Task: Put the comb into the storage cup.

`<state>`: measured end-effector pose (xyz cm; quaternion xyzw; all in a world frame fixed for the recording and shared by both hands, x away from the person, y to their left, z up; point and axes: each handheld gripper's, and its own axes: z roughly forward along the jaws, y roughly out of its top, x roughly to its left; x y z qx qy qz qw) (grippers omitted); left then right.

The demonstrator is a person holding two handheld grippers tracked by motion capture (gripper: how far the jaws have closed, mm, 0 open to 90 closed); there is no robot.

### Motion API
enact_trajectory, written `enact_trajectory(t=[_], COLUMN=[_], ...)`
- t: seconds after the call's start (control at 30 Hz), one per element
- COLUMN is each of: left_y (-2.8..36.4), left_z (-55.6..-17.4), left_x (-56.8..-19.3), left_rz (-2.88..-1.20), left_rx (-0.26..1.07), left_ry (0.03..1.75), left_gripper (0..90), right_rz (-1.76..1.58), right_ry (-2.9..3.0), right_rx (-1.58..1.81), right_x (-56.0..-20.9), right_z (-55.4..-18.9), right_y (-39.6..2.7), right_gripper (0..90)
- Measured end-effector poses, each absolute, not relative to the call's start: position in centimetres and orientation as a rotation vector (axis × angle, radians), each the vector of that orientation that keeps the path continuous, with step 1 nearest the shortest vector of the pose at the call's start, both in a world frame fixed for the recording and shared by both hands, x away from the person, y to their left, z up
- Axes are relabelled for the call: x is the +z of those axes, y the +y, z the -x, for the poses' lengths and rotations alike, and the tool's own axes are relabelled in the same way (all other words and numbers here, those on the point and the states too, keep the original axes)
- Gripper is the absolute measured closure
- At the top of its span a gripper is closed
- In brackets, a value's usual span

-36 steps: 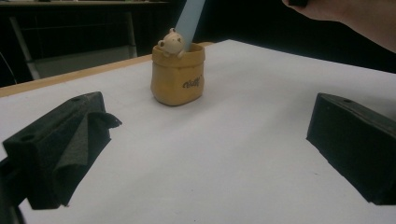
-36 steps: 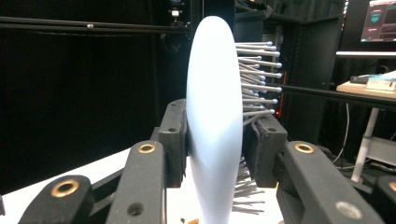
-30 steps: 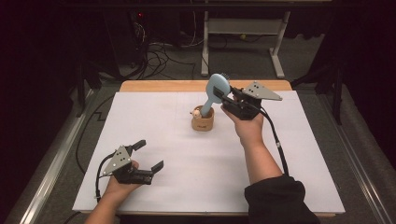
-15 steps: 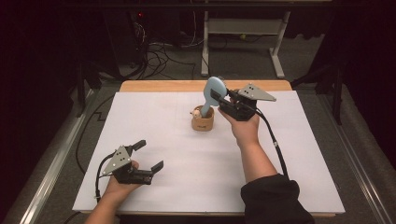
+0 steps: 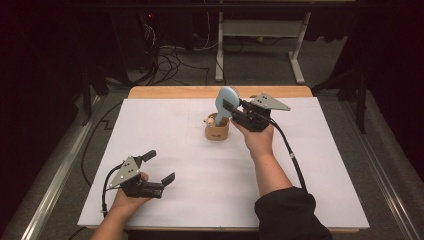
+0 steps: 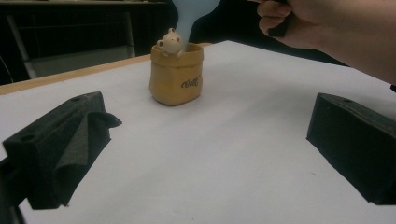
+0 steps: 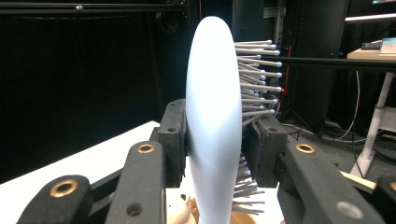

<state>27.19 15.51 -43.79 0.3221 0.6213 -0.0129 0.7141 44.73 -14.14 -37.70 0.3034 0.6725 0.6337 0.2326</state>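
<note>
Blue hairbrush (image 7: 214, 126) clamped between right tongs (image 5: 231, 107), handle in pot (image 5: 217, 132)

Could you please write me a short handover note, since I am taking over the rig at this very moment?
Right hand-held gripper: shut on the pale blue plastic hairbrush, upright, handle down inside the small tan bear-trimmed holder pot.
Left hand-held gripper: open, holding nothing, resting near the white table's front left corner.
Done: brush handle is in the pot.
Left: probably seat the brush fully, open the jaws and withdraw; whether the handle touches bottom cannot be told.
</note>
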Motion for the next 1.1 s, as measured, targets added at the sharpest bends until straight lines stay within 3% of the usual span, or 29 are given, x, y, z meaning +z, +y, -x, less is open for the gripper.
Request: enact_trajectory(t=[0.67, 1.1], left_y=[15.54, 15.52], left_z=[-27.20, -27.17], left_x=[-43.83, -43.96], left_rz=[-0.713, -0.738], left_rx=[-0.030, -0.024], left_ry=[1.381, 1.365], left_gripper=[0.5, 0.6], right_rz=[-0.846, -0.875], right_ry=[1.848, 1.852], right_rx=[1.743, 1.714], right_x=[-38.28, -38.09], right_z=[-45.15, -44.97], right_y=[-13.85, -14.13], right_gripper=[64.1, 58.9])
